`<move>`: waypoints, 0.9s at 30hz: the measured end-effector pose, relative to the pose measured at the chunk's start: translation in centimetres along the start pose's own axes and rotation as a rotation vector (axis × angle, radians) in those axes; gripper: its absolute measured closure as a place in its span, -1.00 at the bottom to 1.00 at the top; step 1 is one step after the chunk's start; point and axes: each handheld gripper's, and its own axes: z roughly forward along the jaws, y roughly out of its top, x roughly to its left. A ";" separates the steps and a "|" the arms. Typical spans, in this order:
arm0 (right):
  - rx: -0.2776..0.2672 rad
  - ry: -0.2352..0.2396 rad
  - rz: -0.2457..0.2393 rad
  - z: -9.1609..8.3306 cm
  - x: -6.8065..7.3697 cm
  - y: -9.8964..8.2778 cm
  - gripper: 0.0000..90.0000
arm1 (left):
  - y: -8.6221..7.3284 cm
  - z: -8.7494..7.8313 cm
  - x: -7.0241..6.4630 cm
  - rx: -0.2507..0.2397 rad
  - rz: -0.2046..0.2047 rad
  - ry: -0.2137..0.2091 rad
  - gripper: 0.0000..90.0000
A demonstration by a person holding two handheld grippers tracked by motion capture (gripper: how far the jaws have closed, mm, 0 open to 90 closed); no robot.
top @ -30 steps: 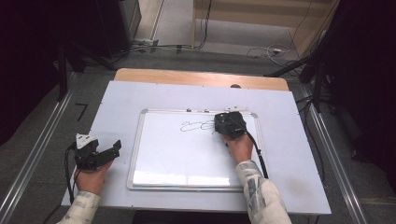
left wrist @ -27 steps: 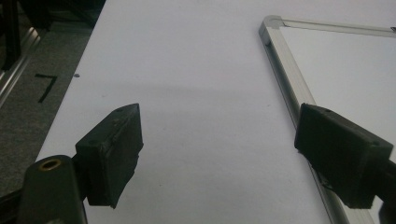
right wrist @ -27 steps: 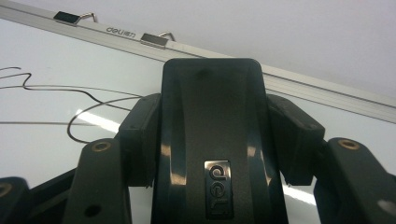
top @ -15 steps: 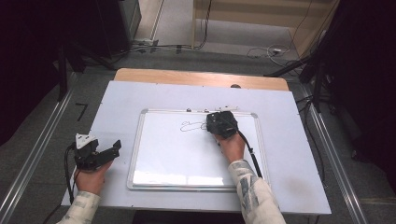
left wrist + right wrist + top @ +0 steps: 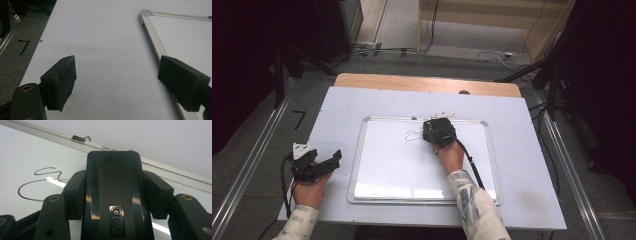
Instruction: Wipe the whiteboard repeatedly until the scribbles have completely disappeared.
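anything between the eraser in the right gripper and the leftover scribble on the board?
Nothing visible. The right gripper is shut on the black eraser, which sits on the whiteboard near its top edge. The remaining black line starts right beside the eraser, with bare board between them. The left gripper rests off the board, jaws apart.

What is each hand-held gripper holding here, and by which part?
The right hand-held gripper clamps a black whiteboard eraser by its two long sides, over the whiteboard. The left hand-held gripper is open and holds nothing.
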 end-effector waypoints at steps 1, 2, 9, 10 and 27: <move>0.000 0.003 0.000 0.1 0.2 0.1 -0.12 | 0.0 0.0 0.0 0.000 0.000 0.000 -0.65; 0.001 0.004 -0.005 0.1 0.3 0.1 -0.12 | 0.0 0.0 0.0 0.001 0.000 -0.001 -0.65; -0.002 0.016 -0.018 0.5 1.7 0.5 -0.12 | 0.0 0.0 0.0 0.000 0.001 -0.003 -0.65; -0.002 0.019 -0.023 0.5 1.8 0.5 -0.12 | 0.0 0.0 0.0 0.000 0.000 -0.002 -0.65; -0.008 0.054 -0.066 1.2 4.2 1.2 -0.12 | 0.1 0.0 0.0 0.000 0.001 -0.005 -0.65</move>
